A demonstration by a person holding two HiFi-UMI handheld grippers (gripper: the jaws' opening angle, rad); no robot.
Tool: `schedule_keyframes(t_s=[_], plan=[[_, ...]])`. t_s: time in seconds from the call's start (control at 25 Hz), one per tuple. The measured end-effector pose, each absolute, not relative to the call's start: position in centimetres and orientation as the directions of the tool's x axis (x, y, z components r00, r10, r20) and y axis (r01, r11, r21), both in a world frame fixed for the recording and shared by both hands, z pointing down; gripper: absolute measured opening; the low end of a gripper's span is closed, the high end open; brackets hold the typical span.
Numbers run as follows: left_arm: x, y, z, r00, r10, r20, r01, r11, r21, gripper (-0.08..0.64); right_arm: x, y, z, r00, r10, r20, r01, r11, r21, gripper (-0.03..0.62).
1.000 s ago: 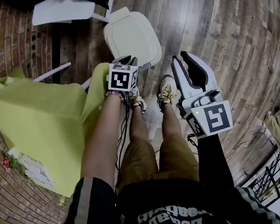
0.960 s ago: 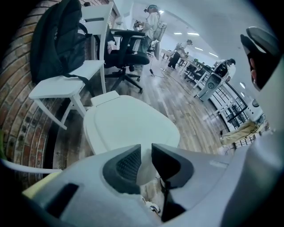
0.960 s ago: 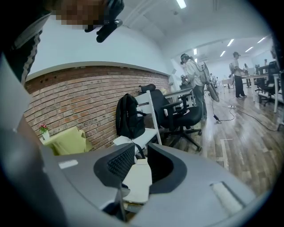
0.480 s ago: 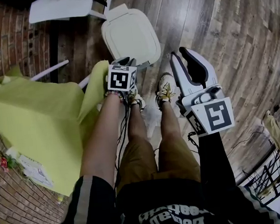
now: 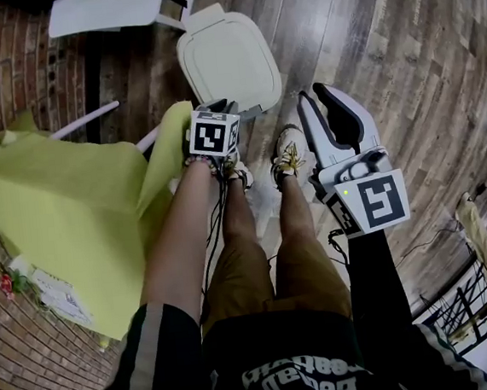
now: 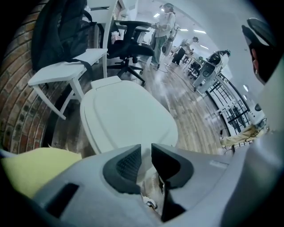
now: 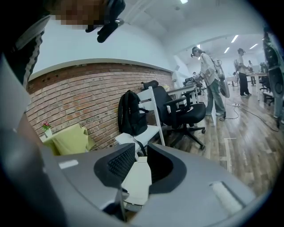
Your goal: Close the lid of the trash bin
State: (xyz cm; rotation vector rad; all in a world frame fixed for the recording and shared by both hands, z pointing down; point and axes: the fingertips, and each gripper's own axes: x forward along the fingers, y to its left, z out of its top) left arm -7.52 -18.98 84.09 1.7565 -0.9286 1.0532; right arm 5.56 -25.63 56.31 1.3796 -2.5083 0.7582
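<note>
The trash bin's white lid [image 5: 229, 58] lies flat over the bin, just ahead of the person's feet. In the left gripper view the lid [image 6: 124, 111] fills the middle. My left gripper [image 5: 220, 106] points steeply down at the lid's near edge. Its jaws [image 6: 146, 153] are closing, a narrow gap still shows between them, and the pads press on nothing. My right gripper [image 5: 313, 97] hangs to the right of the bin, open and empty. Through the gap of the right gripper [image 7: 141, 155] I see the lid [image 7: 137, 181] edge-on.
A white chair [image 5: 110, 10] with a black backpack [image 6: 57, 26] stands behind the bin by the brick wall. A yellow-green cloth [image 5: 56, 208] covers a table at the left. The person's shoes [image 5: 289, 155] are right behind the bin. An office chair [image 6: 133, 35] and people stand farther off.
My left gripper has sunk a little toward the lid's near edge. The right gripper has stayed where it was.
</note>
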Motion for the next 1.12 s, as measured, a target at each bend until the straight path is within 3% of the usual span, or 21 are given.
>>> schedule_keyframes(t_s=[0.52, 0.68, 0.88, 0.92, 1.12], plan=[[-7.3, -18.5, 85.1, 0.357, -0.174, 0.918, -0.871, -0.416, 0.261, 0.098, 5.6, -26.8, 56.6, -0.545, -0.746, 0.382, -0.832, 0.427, -0.354, 0.1], [-7.6, -18.7, 85.1, 0.354, -0.201, 0.913, -0.885, -0.387, 0.258, 0.069, 5.2, -26.8, 56.7, -0.551, -0.745, 0.376, -0.828, 0.429, -0.361, 0.1], [-7.5, -18.4, 85.5, 0.339, -0.24, 0.91, -0.899, -0.367, 0.238, 0.078, 5.1, -26.1, 57.4, -0.55, -0.73, 0.406, -0.831, 0.431, -0.351, 0.1], [-7.4, -18.4, 85.6, 0.332, -0.239, 0.913, -0.903, -0.36, 0.234, 0.106, 5.2, -26.0, 57.5, -0.548, -0.729, 0.41, -0.833, 0.43, -0.349, 0.1], [-7.4, -18.6, 85.6, 0.336, -0.236, 0.912, -0.917, -0.302, 0.259, 0.097, 5.2, -25.6, 57.8, -0.542, -0.732, 0.413, -0.837, 0.423, -0.347, 0.1]])
